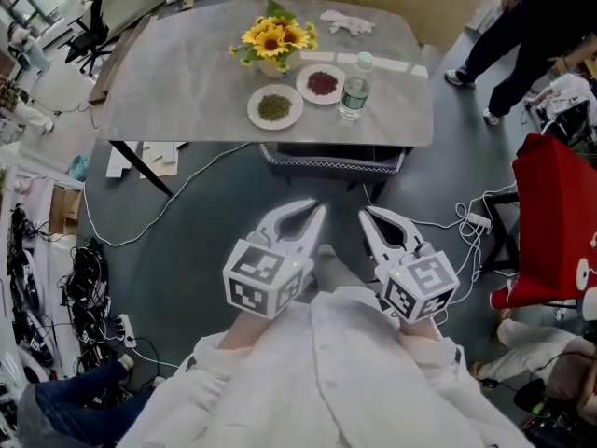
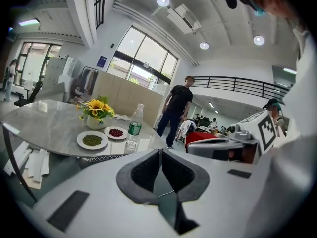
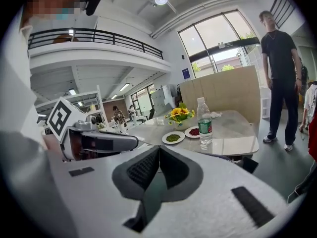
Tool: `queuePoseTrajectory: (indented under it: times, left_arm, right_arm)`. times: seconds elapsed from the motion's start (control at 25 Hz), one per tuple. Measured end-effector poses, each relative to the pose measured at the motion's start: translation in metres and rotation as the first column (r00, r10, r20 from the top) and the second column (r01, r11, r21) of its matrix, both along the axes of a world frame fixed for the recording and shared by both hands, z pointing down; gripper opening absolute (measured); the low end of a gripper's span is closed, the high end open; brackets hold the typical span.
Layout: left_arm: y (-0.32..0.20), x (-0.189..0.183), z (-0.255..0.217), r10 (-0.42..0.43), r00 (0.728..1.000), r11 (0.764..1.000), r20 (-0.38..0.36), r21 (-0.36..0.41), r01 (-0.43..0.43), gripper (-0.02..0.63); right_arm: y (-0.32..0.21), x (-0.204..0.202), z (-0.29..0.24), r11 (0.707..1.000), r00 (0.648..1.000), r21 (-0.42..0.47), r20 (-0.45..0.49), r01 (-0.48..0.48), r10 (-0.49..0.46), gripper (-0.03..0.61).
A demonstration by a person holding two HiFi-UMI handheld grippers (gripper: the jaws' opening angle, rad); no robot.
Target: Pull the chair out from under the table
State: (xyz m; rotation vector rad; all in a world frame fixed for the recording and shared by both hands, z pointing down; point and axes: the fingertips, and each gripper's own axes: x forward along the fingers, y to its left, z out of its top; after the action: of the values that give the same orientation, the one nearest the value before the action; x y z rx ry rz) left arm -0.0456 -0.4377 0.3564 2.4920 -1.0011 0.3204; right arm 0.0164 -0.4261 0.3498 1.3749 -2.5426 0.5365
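Observation:
The chair (image 1: pixel 331 163) is tucked under the near edge of the grey marble table (image 1: pixel 187 73); only the dark front rim of its seat shows. Both grippers hang side by side over the floor, short of that rim and apart from it. My left gripper (image 1: pixel 319 211) is shut, its dark pads meeting with nothing between them in the left gripper view (image 2: pixel 159 150). My right gripper (image 1: pixel 367 215) is shut and empty too (image 3: pixel 158 148). A dark corner of the chair (image 3: pixel 246 163) shows below the tabletop in the right gripper view.
On the table stand a sunflower vase (image 1: pixel 272 43), a plate of green beans (image 1: pixel 275 106), a plate of red beans (image 1: pixel 322 83), a water bottle (image 1: pixel 355 87) and a white cloth (image 1: pixel 347 23). Cables (image 1: pixel 466 220) and a red seat (image 1: pixel 560 222) lie right; a person (image 1: pixel 522 26) stands far right.

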Motion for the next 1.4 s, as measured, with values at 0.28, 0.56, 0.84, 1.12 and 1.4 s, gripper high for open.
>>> queuePoseTrajectory:
  times: [0.28, 0.56, 0.84, 1.12, 1.4]
  left_arm:
    - [-0.030, 0.006, 0.003, 0.003, 0.993, 0.997, 0.120, 0.077, -0.012, 0.028]
    - [-0.051, 0.019, 0.016, 0.048, 0.971, 0.991, 0.235, 0.111, -0.075, 0.028]
    - [-0.071, 0.021, 0.034, 0.092, 0.918, 0.983, 0.385, 0.111, -0.146, 0.028]
    - [-0.087, 0.035, 0.052, 0.178, 0.870, 0.959, 0.460, 0.116, -0.258, 0.029]
    - [-0.099, 0.042, 0.067, 0.232, 0.812, 0.936, 0.536, 0.106, -0.337, 0.050]
  right_arm:
    - [-0.030, 0.009, 0.003, 0.999, 0.999, -0.012, -0.012, 0.033, -0.033, 0.005]
    - [-0.051, 0.017, 0.018, 0.995, 0.995, -0.037, -0.048, 0.088, -0.089, 0.005]
    - [-0.073, 0.025, 0.028, 0.992, 0.964, 0.013, -0.238, 0.129, -0.122, 0.005]
    - [-0.093, 0.019, 0.041, 0.978, 0.927, 0.027, -0.325, 0.205, -0.185, 0.006]
    - [-0.106, 0.014, 0.054, 0.962, 0.889, -0.011, -0.381, 0.272, -0.255, 0.109]
